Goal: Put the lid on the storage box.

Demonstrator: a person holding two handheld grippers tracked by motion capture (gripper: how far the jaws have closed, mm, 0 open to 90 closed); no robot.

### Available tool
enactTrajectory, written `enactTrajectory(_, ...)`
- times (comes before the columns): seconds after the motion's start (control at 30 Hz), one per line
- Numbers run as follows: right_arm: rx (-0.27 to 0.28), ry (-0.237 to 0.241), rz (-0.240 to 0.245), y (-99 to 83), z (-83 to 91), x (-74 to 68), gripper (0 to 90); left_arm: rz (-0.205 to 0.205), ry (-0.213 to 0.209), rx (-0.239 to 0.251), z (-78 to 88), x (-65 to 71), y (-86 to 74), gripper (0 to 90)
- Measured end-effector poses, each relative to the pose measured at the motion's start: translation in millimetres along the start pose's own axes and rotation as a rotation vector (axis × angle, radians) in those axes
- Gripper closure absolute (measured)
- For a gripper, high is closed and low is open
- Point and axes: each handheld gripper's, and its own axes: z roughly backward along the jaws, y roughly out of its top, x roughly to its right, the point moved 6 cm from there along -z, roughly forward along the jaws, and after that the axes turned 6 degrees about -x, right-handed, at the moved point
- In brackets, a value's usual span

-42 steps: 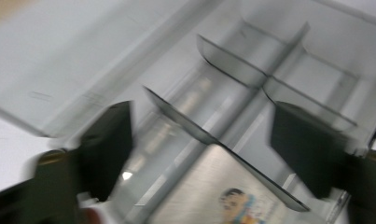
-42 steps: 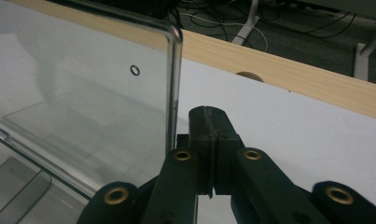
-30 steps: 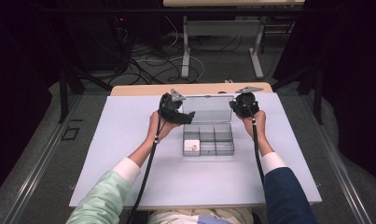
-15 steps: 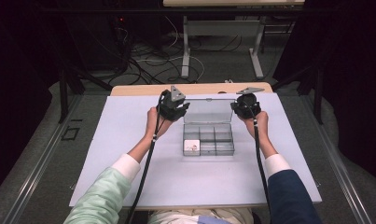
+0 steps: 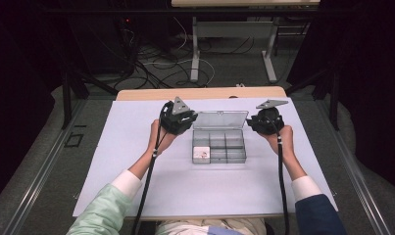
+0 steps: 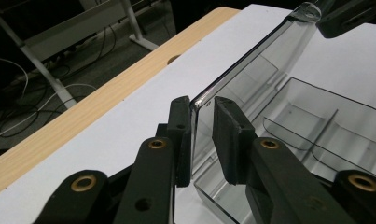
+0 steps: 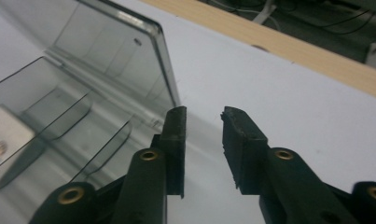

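Toward the far edge of the surface (image 5: 136,161) sits the clear compartment box (image 5: 219,146), lid (image 5: 220,120) propped upright. Left gripper (image 6: 202,140) has just been closing, fingers straddling the lid's corner, apparently steadying it; right gripper (image 7: 203,140) has just been opening, fingers apart beside the lid, nothing between.

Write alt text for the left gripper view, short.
The left claw straddles the upright corner edge of a clear plastic box's open lid, one pad against the edge and the other just off it; its jaws have just been closing. Beyond lie the box's empty compartments on a white tabletop with a wooden edge.
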Motion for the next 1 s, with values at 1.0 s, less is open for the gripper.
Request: enactTrajectory(1.0,0.012,0.075,0.067,-12.6,30.2,-43.1,65.9,-0.094,-0.025,-0.016,12.4,32.9,-37.3,74.8)
